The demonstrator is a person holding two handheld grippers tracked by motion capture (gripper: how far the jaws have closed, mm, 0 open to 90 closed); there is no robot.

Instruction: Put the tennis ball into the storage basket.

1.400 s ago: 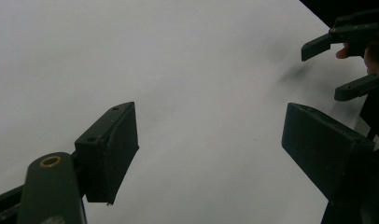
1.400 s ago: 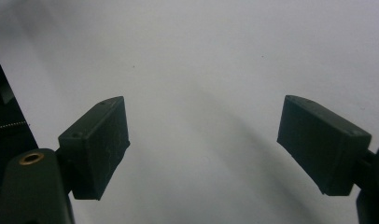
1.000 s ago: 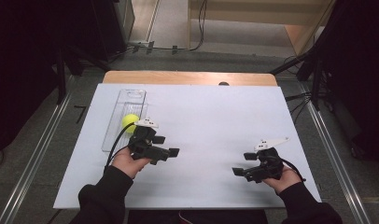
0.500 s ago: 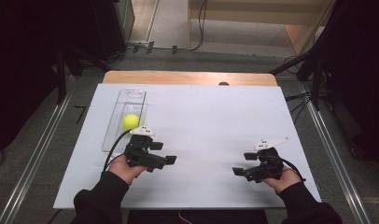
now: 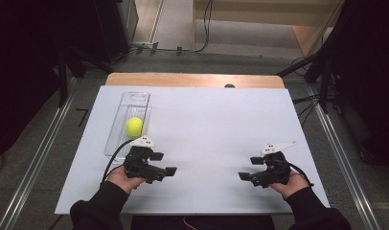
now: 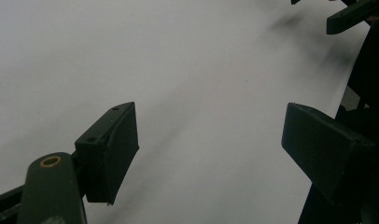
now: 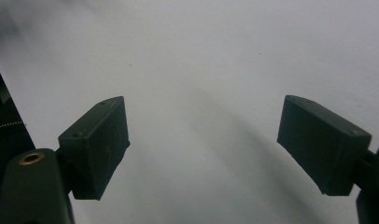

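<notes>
A yellow-green ball (image 5: 134, 126) lies in a clear plastic tray (image 5: 138, 99) at the left of the white table top (image 5: 216, 124). My left gripper (image 5: 165, 164) is held low near the front left, below the tray and apart from it, pointing right. Its jaws stand open with only bare white surface between them (image 6: 211, 140). My right gripper (image 5: 247, 168) rests near the front right, pointing left, open and holding nothing (image 7: 201, 140). In the left gripper view the tips of the right gripper (image 6: 348, 16) show at the top right.
A wooden board edge (image 5: 192, 79) runs along the table's far side, with a small dark object (image 5: 229, 86) on it. Metal rails (image 5: 34, 163) flank the table left and right. Cables lie on the floor (image 5: 183, 28) beyond.
My left gripper has drawn back from the tray toward the front edge and sunk slightly, uncovering the ball. The right gripper has stayed put.
</notes>
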